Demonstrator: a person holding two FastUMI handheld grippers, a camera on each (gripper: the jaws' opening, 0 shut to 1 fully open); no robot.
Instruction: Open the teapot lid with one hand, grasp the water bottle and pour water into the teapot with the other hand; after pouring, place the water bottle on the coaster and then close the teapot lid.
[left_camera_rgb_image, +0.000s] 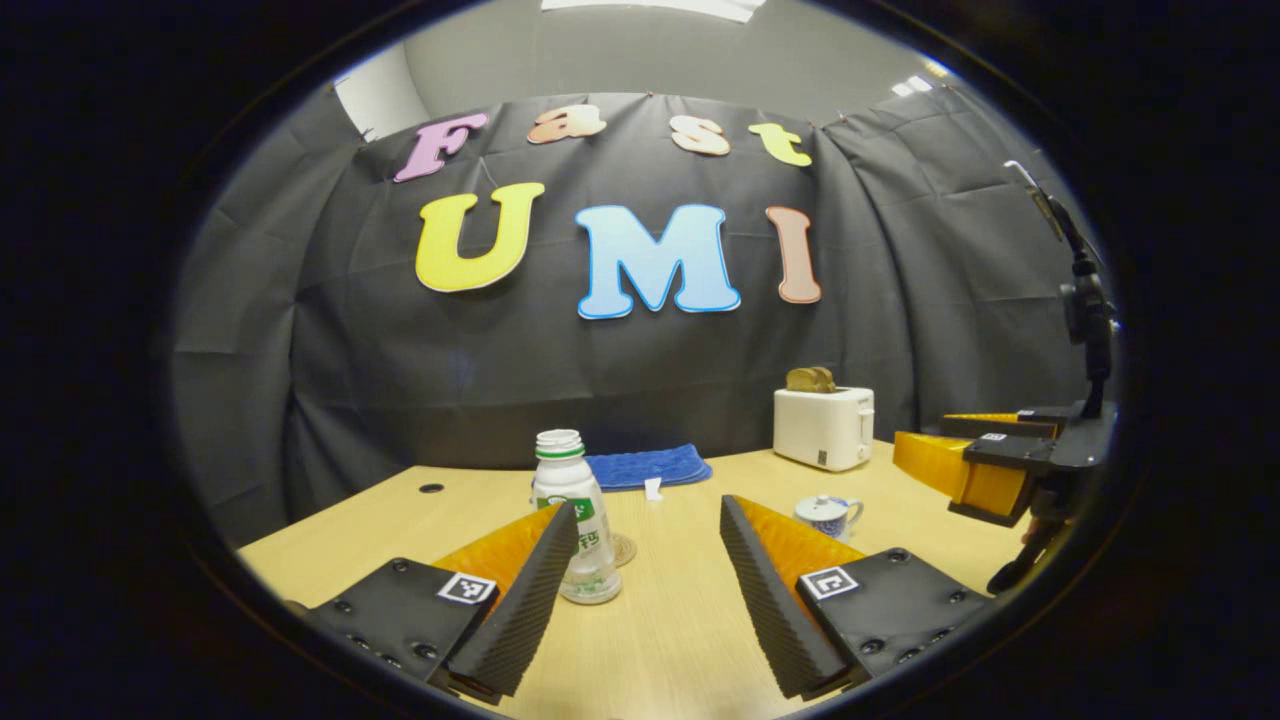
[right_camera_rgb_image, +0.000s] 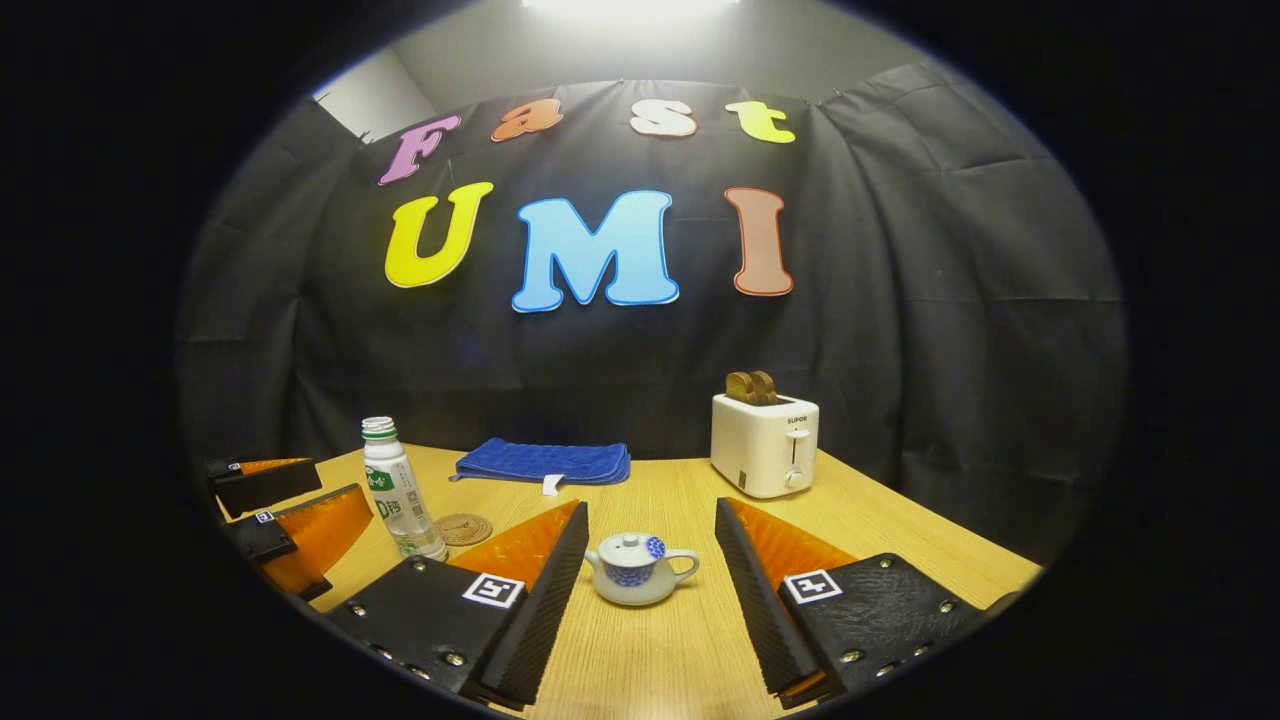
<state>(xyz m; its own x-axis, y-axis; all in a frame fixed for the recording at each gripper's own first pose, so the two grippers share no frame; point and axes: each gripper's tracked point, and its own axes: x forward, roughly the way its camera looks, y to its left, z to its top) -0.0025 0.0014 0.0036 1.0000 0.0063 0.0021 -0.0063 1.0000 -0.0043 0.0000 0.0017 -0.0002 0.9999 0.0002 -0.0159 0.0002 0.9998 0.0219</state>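
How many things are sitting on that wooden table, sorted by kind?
Water bottle: 1
Teapot, lid on: 1
Coaster: 1
Blue cloth: 1
Toaster, with toast in it: 1
Total: 5 things on the table.
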